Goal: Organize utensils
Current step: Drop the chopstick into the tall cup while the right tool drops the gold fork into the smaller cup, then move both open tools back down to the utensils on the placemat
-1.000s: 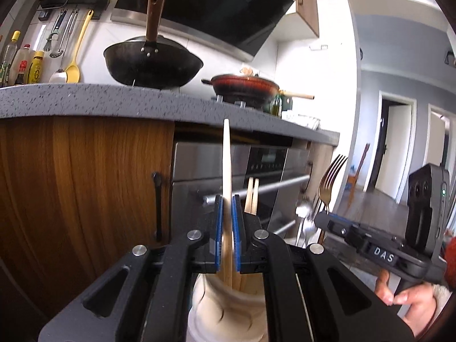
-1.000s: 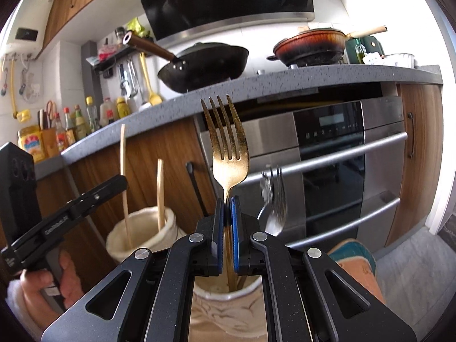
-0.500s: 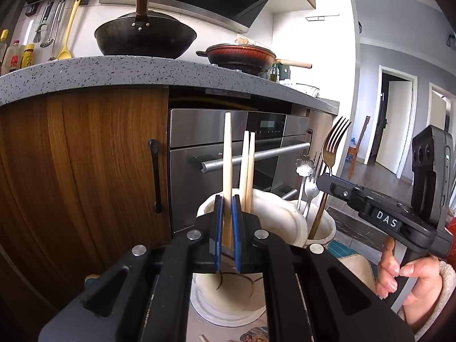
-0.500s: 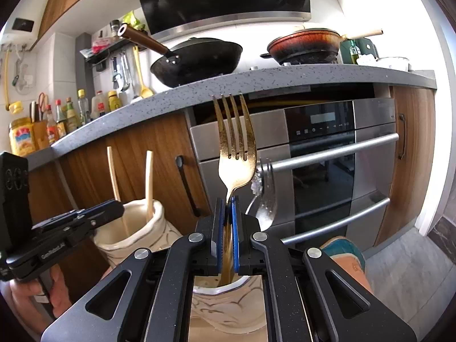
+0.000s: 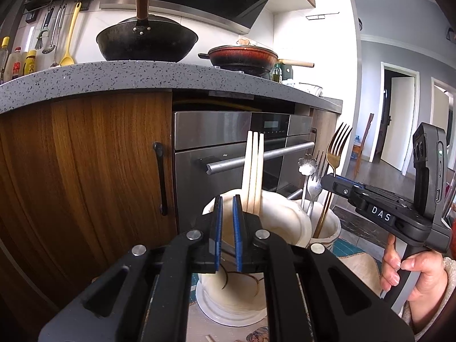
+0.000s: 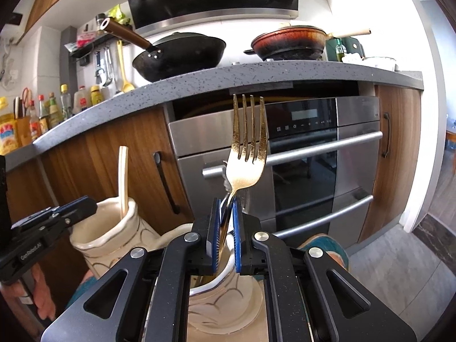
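Observation:
In the left wrist view my left gripper (image 5: 227,209) hangs over the near rim of a cream ceramic pot (image 5: 287,219). Its jaws are shut to a thin slit with nothing in it. Three wooden chopsticks (image 5: 253,171) stand in that pot, just right of the jaws. A gold fork (image 6: 248,154) stands upright between the pads of my right gripper (image 6: 226,211), whose jaws are opening. Its handle leans toward the left pad, clear of the right one, and reaches down into a second cream pot (image 6: 216,307). A silver fork and a flower-headed spoon (image 5: 307,165) share that pot.
A steel oven (image 6: 302,154) with bar handles and wooden cabinets (image 5: 85,171) stand right behind the pots, under a grey counter (image 5: 142,77). A black wok (image 5: 146,40) and a red pan (image 5: 242,57) sit up there. A person's hand (image 5: 410,270) holds the right gripper's handle.
The chopstick that was clamped in my left gripper now stands in the pot with the other two. The right jaws have parted slightly and the fork has straightened.

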Demonstrator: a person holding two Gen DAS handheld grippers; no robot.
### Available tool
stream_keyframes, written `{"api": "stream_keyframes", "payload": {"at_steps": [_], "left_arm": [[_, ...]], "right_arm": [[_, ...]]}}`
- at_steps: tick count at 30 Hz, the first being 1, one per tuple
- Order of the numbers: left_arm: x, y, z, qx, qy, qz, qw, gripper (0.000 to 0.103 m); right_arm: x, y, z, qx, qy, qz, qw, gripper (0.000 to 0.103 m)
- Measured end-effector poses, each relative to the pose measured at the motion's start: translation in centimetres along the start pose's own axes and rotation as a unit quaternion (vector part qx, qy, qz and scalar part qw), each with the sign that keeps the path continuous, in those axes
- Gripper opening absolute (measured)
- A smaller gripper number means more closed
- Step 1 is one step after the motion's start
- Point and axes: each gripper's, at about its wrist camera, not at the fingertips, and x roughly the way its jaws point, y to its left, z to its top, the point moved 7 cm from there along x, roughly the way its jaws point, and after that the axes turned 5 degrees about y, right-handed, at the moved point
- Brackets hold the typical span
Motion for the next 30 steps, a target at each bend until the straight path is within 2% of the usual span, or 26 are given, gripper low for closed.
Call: {"api": "stream_keyframes", "payload": {"at_steps": [5,8,9,11,12,15,17,23,30], "left_arm": [[-0.5,0.3,0.2,-0.006,-0.009,0.002,0.9999,0.024],[-1.1,0.4,0.5,-0.008,-0.015,0.002,0.9999,0.025],[-1.2,0.4,0.5,-0.008,-0.017,0.003,0.9998,0.026],[-1.4,0.4,0.6,-0.006,-0.019,0.006,0.9998,0.034],[-1.5,0.5,0.6,-0.006,-0.02,0.009,0.9997,0.036],[-1.6,0.7,0.7,-0.007,-0.022,0.014,0.9996,0.041],[-1.9,0.9,0.4,-0.015,-0.022,0.017,0.9995,0.056],[-3.3,1.2,-0.9,-0.017,-0.026,0.037,0.9988,0.082],[-4.5,1.2,-3.9,-0.014,0.007,0.047,0.9988,0.088]], "right_arm": [[0.0,-0.4,0.0,0.01,-0.001,-0.002,1.0,0.025],[-0.2,-0.3,0.1,0.007,-0.004,0.001,1.0,0.03],[-0.2,-0.2,0.1,0.007,-0.006,0.001,1.0,0.035],[-0.5,-0.1,0.1,0.006,-0.01,0.0,1.0,0.047],[-0.6,-0.1,0.1,0.005,-0.012,0.0,1.0,0.049],[-1.2,-0.1,0.1,0.005,-0.016,-0.004,1.0,0.064],[-1.6,0.0,0.0,0.007,-0.017,-0.002,1.0,0.075],[-3.4,0.4,-0.9,0.011,-0.016,0.006,1.0,0.089],[-5.2,0.5,-3.9,-0.002,0.001,-0.01,1.0,0.093]]}}
